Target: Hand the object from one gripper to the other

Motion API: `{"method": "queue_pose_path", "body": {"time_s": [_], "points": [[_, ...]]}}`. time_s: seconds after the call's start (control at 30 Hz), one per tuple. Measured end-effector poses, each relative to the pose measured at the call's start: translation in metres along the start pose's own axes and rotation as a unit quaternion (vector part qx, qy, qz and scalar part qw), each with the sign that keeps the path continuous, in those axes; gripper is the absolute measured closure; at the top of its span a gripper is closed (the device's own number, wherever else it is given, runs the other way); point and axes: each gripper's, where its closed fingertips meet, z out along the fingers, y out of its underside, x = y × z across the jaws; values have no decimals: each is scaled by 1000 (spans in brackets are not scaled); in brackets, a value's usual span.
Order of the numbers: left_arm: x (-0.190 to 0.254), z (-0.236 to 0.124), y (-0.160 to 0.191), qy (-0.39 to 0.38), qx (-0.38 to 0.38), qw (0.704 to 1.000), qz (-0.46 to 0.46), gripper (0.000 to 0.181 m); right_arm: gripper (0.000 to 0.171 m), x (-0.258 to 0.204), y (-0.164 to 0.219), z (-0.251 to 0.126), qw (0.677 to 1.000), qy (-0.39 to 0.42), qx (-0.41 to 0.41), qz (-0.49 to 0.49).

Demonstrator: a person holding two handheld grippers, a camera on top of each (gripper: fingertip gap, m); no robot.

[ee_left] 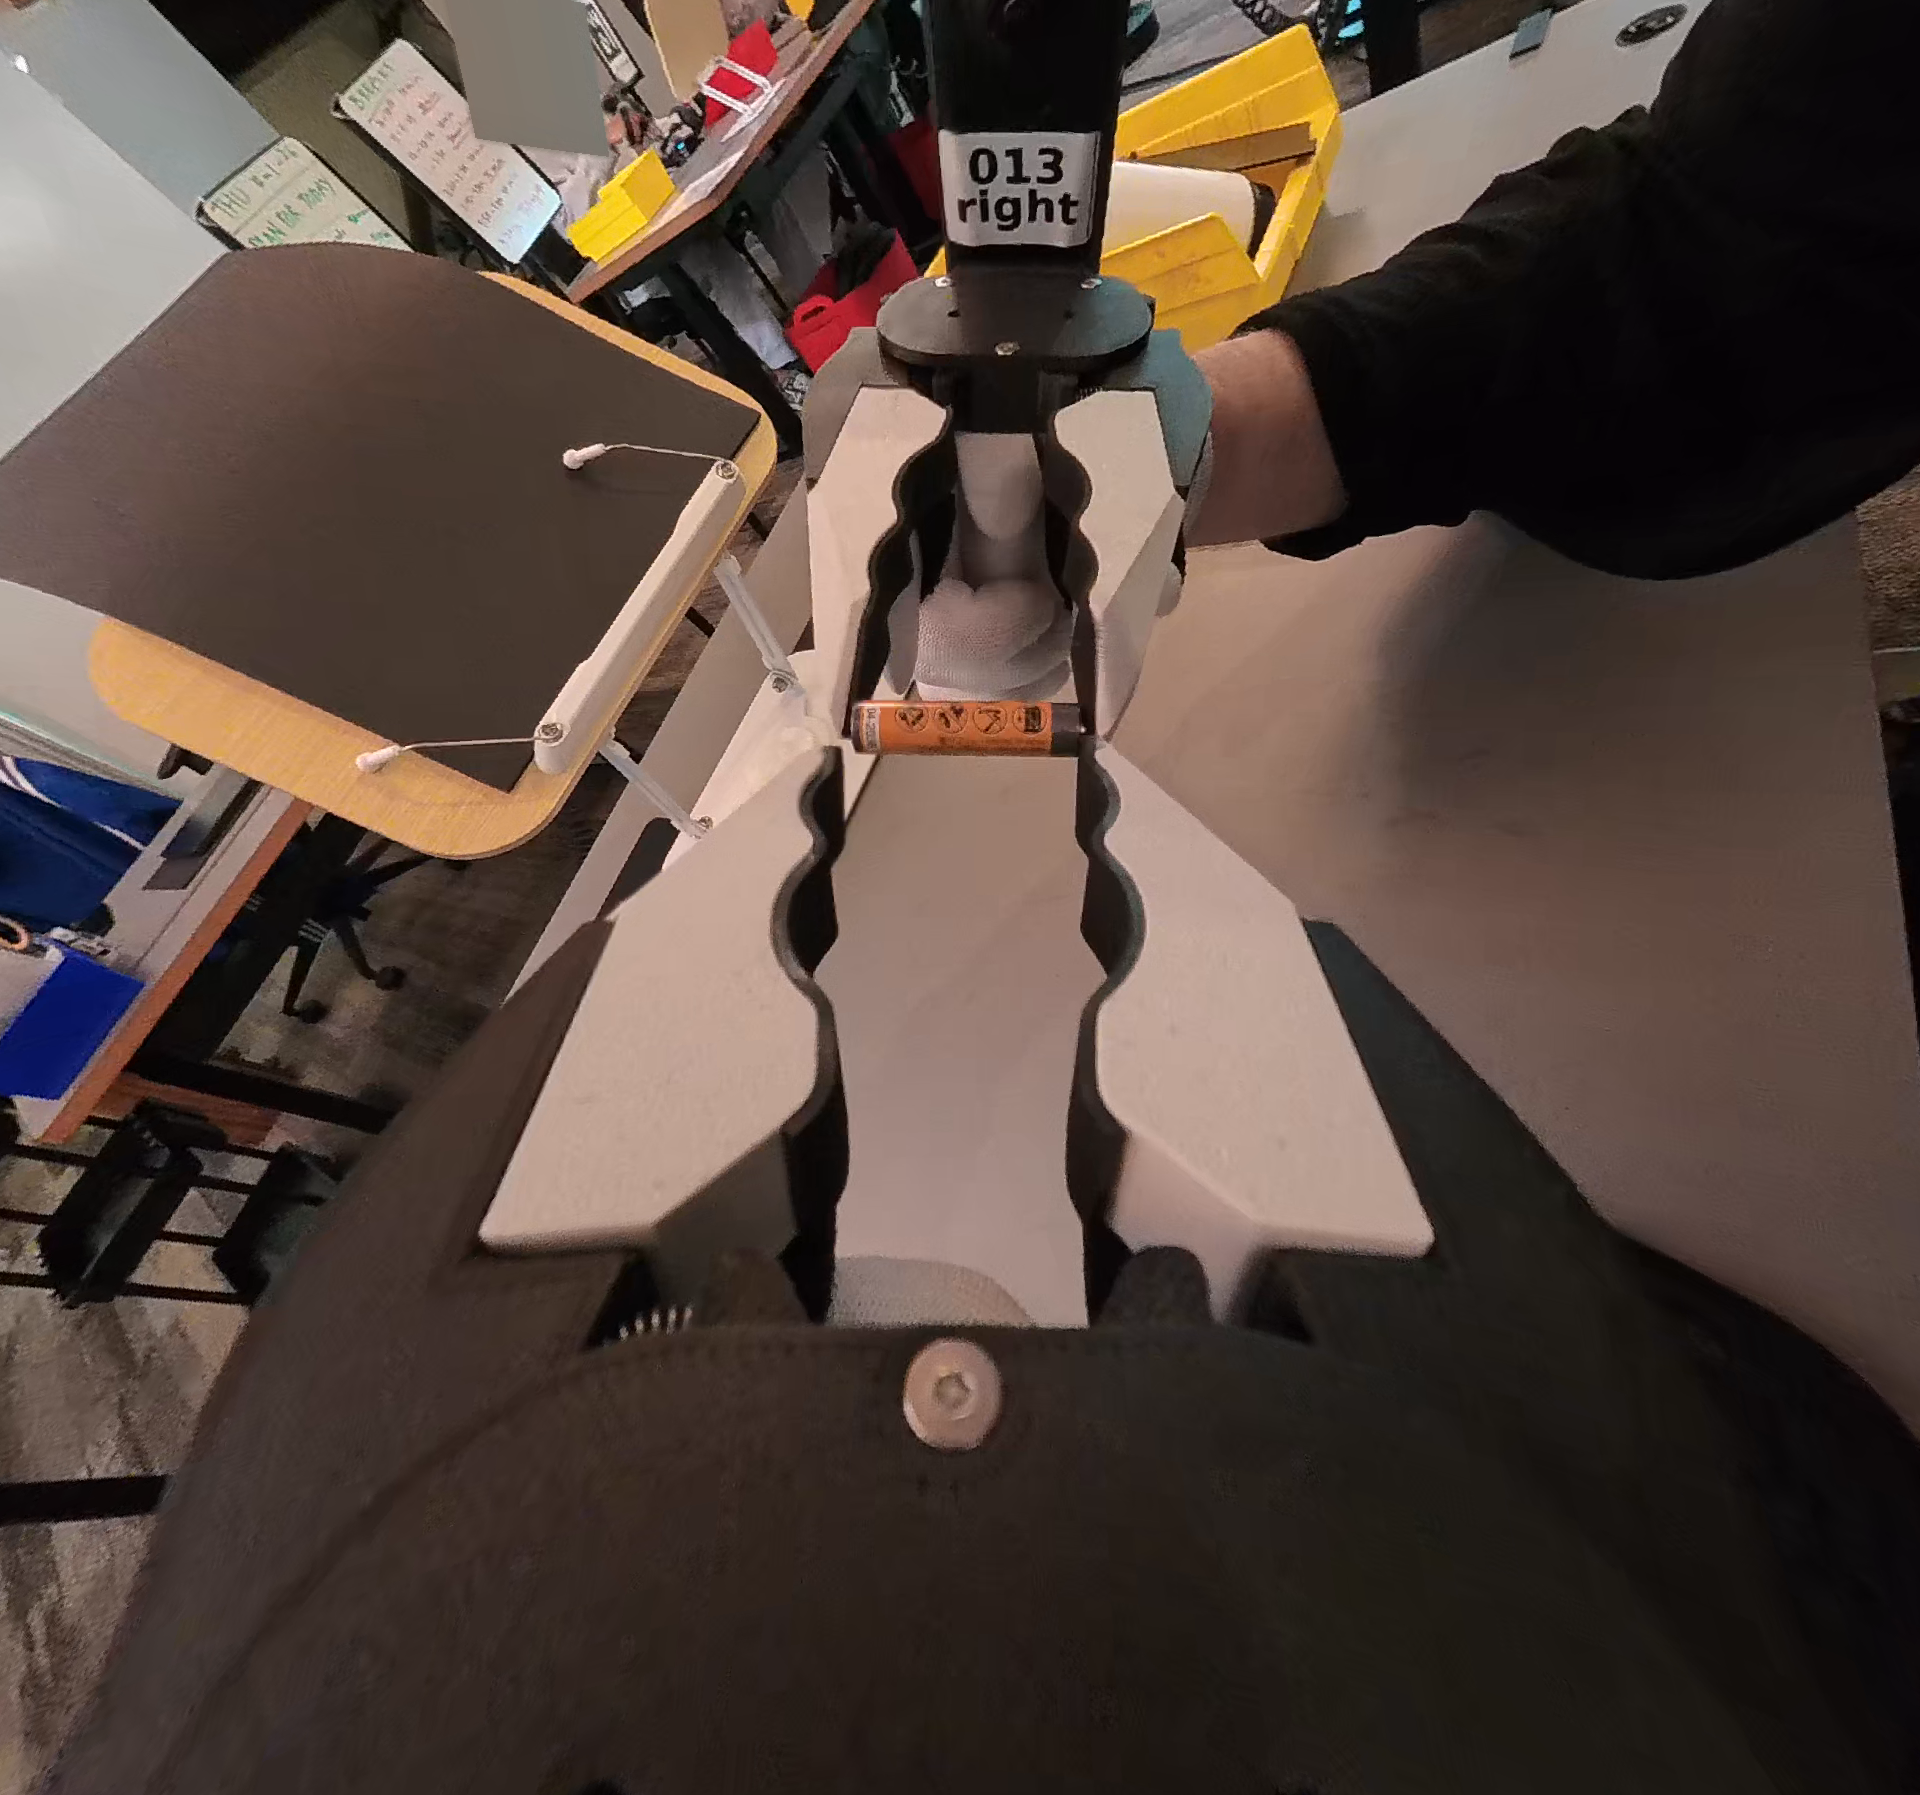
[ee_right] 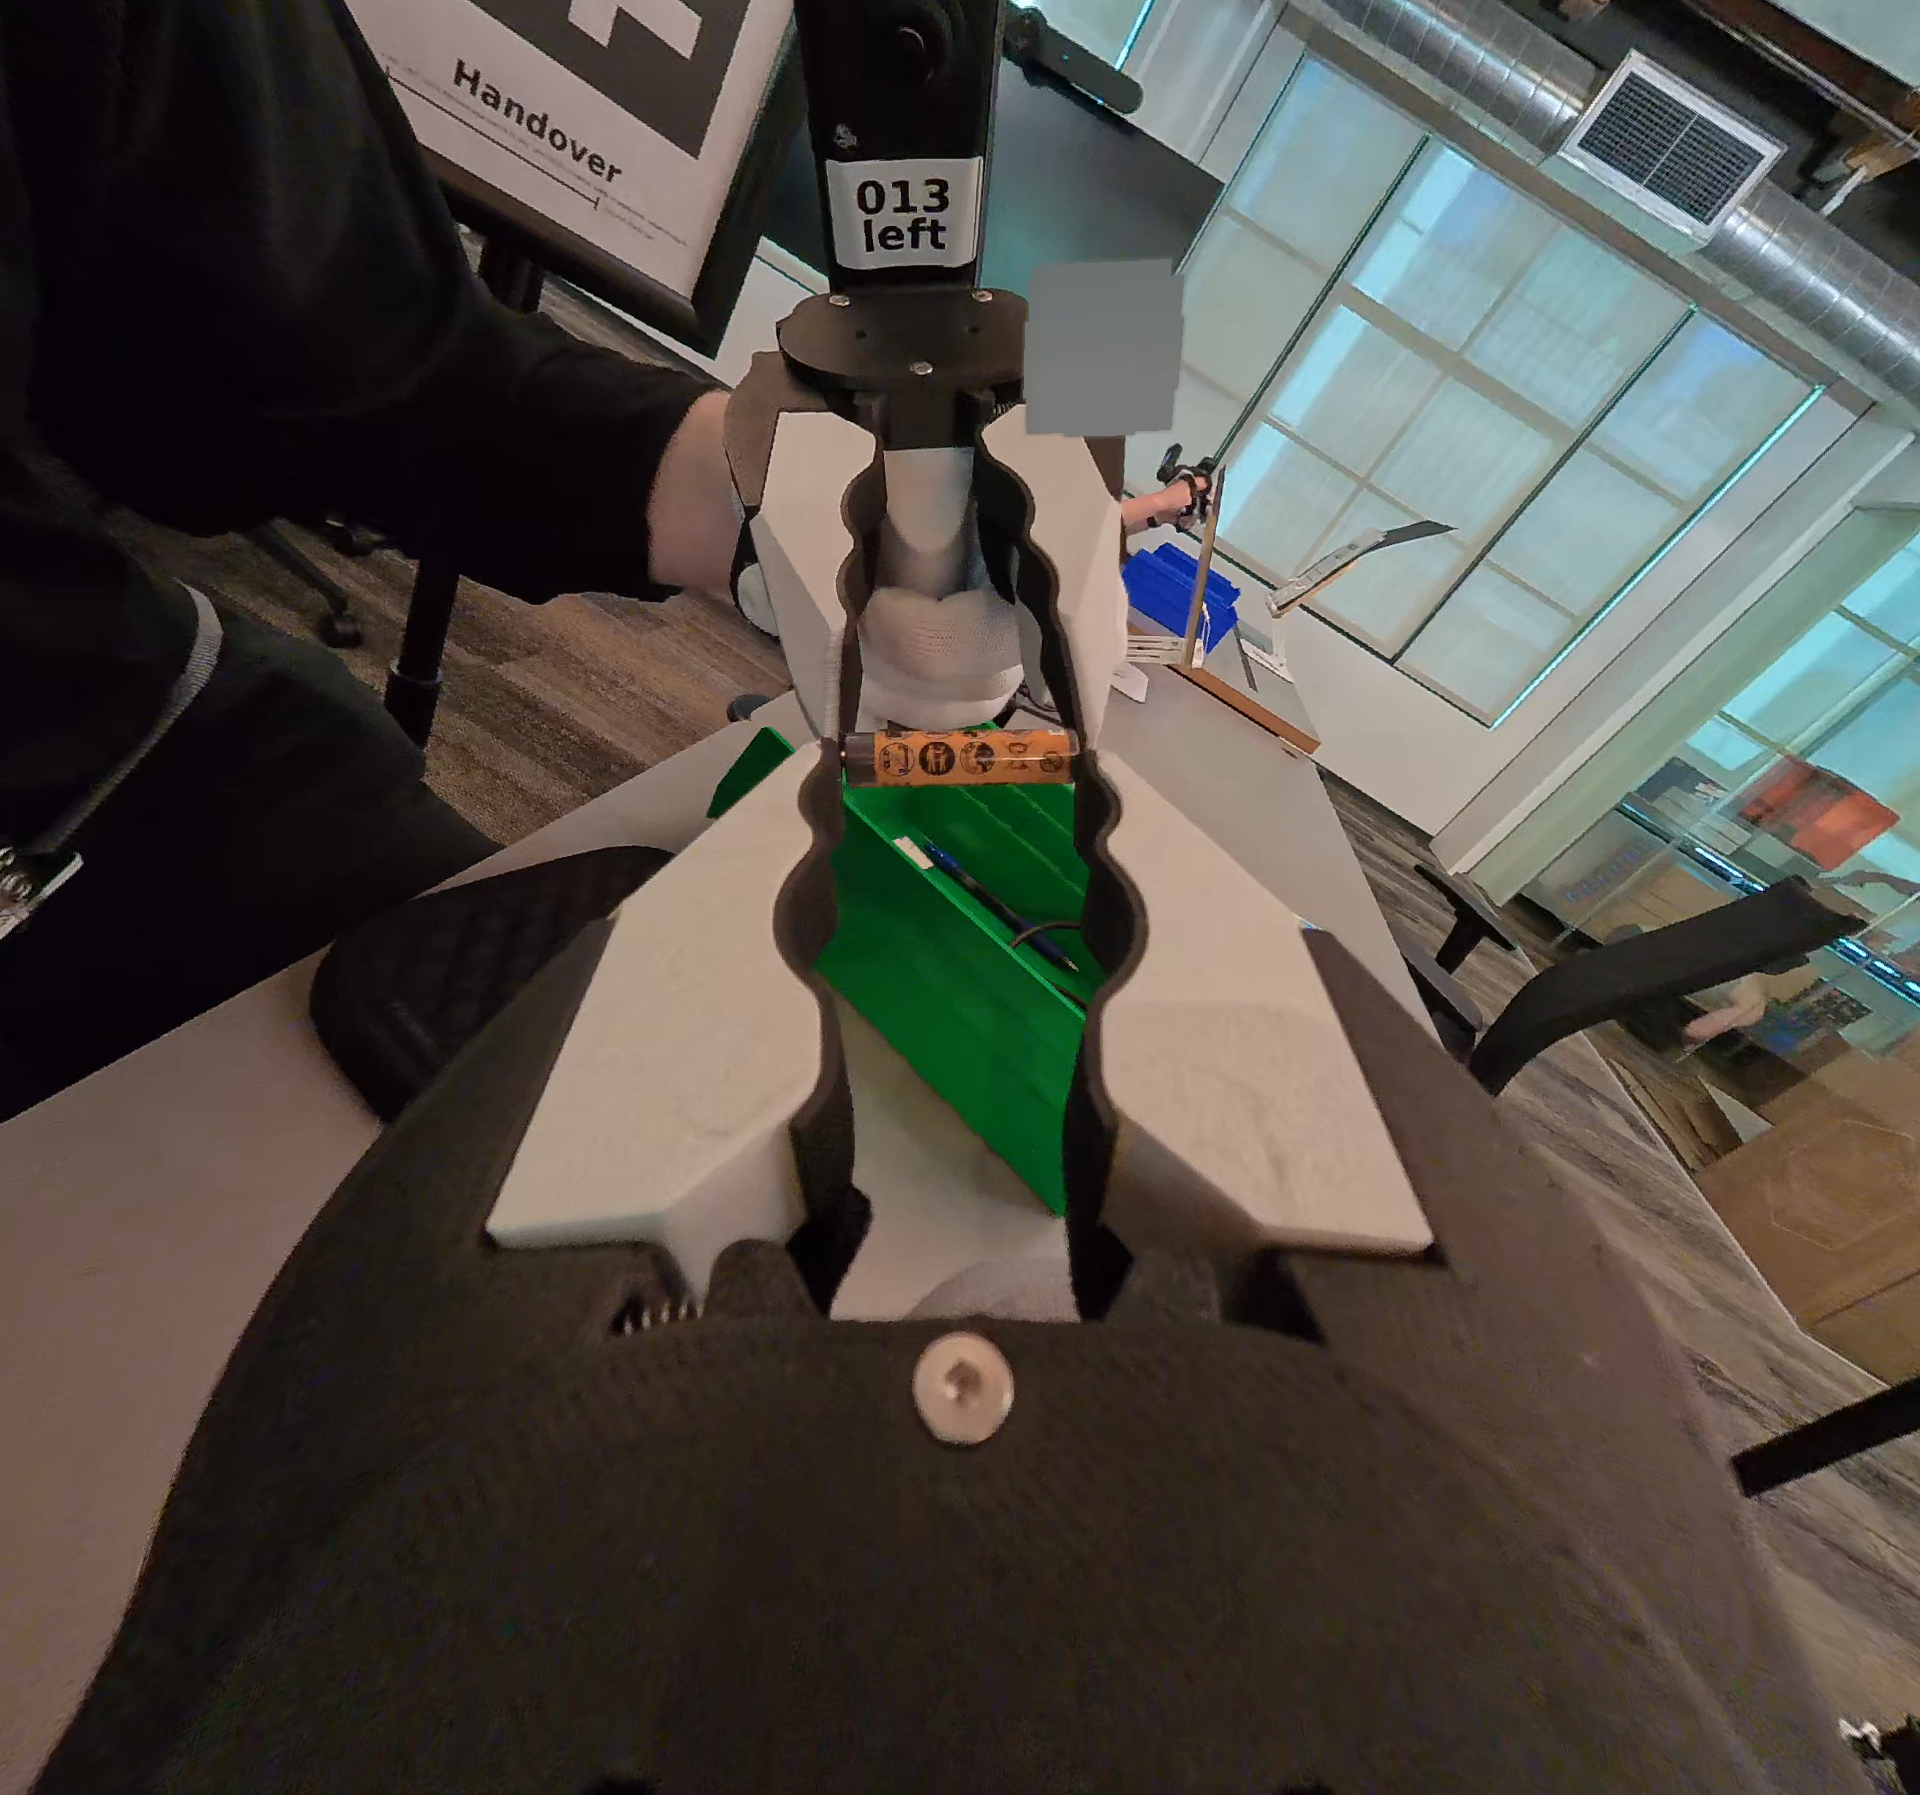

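Battery: small orange battery (ee_left: 966, 729) lies crosswise in the air above the worktop (ee_left: 1507, 810), right where the two sets of fingertips meet.
Left hand-held gripper: the left hand-held gripper (ee_left: 958, 784) points away from its camera at the other one. Its jaws stand at a middling gap, about the battery's length, and its tips reach the battery's ends.
Right hand-held gripper: the right hand-held gripper (ee_right: 956, 800) faces it tip to tip, with the same middling gap and its tips also at the battery's ends.
Grip: something pinches the battery end to end, since it hangs clear of the worktop. Neither view shows which pads bear it, or whether both do, so I cannot tell for either side.
Below: a green tray (ee_right: 935, 997) with a pen in it sits on the worktop under the meeting point, well apart from the battery.
Done: the battery is lifted and the two hand-held grippers are lined up nose to nose on it.
Left: by my reading this is the exchange itself. One side has to take a firm pinch, the other has to let go and back away.
Risk: a short round battery held by its ends could slip out if the release comes before the new pinch is firm.
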Motion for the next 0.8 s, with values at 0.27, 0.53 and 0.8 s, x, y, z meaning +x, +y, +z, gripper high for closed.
{"method": "queue_pose_path", "body": {"time_s": [0.27, 0.53, 0.8], "points": [[4, 1, 1, 25, -10, 1000, 15, 138, 129, -4, 1, 1, 1000, -9, -4, -3], [4, 2, 0, 37, -12, 999, 24, 140, 129, -3, 1, 0, 1000, -9, -4, -2], [2, 3, -1, 34, -4, 999, 11, 140, 128, -2, 0, -1, 1000, -5, -5, -4]]}}
